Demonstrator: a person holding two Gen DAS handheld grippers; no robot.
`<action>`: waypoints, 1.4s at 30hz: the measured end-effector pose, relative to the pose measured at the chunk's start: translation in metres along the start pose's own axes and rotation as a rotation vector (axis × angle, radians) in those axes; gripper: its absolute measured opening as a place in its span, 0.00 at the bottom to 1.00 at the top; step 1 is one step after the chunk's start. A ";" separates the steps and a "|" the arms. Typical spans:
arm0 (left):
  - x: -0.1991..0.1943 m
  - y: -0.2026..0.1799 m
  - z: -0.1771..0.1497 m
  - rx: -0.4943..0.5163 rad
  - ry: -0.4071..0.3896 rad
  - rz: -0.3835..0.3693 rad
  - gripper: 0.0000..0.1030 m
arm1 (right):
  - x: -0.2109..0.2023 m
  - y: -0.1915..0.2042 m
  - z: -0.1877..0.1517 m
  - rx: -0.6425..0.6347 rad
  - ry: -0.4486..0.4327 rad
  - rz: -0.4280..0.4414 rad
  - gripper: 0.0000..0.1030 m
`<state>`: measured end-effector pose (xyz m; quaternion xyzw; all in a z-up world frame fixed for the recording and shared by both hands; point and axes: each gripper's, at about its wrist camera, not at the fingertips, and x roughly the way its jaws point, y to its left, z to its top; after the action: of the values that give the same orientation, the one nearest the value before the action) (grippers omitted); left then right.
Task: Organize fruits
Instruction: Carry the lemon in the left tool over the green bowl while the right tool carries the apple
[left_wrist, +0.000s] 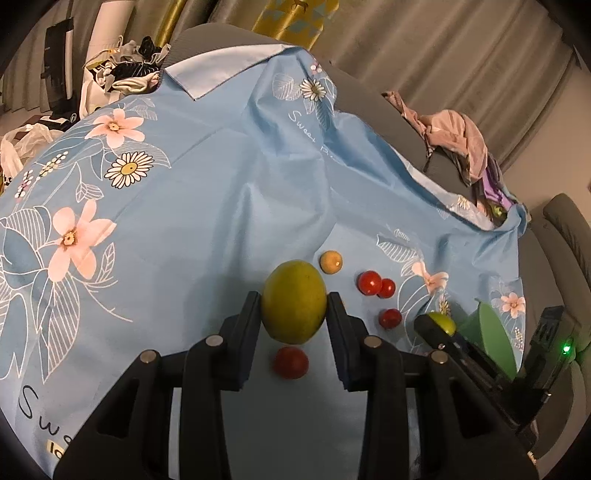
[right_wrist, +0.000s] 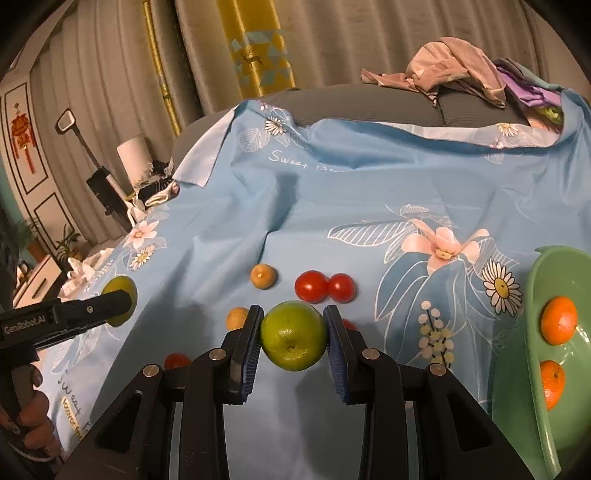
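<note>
My left gripper (left_wrist: 294, 306) is shut on a yellow-green lemon-like fruit (left_wrist: 294, 301), held above the blue floral cloth (left_wrist: 203, 206). My right gripper (right_wrist: 294, 332) is shut on a green apple-like fruit (right_wrist: 293, 335); that fruit also shows in the left wrist view (left_wrist: 443, 322). On the cloth lie several red cherry tomatoes (right_wrist: 311, 286) (left_wrist: 369, 282) and small orange-yellow round fruits (right_wrist: 262, 276) (left_wrist: 331, 261). A green bowl (right_wrist: 532, 295) at the right holds two oranges (right_wrist: 559, 320). In the right wrist view the left gripper's fruit (right_wrist: 120, 286) shows at far left.
The cloth covers a grey sofa. Crumpled pink and purple clothes (right_wrist: 454, 70) lie at the back right. A pile of clothes and bags (left_wrist: 125, 70) sits past the cloth's left edge. Curtains hang behind.
</note>
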<state>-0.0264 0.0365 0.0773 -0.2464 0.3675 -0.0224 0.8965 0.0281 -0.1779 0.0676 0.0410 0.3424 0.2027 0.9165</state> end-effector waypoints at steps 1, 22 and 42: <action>-0.001 0.000 0.000 0.003 -0.004 -0.002 0.35 | 0.000 -0.001 0.000 0.001 -0.001 -0.006 0.33; -0.003 -0.008 0.000 0.028 -0.022 -0.021 0.35 | -0.006 -0.003 0.003 0.020 -0.041 0.004 0.33; -0.008 -0.032 -0.009 0.102 -0.055 0.015 0.35 | -0.045 -0.019 0.022 0.064 -0.106 -0.150 0.33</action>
<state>-0.0333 0.0067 0.0916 -0.1980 0.3429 -0.0278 0.9179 0.0177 -0.2115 0.1074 0.0552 0.3019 0.1200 0.9441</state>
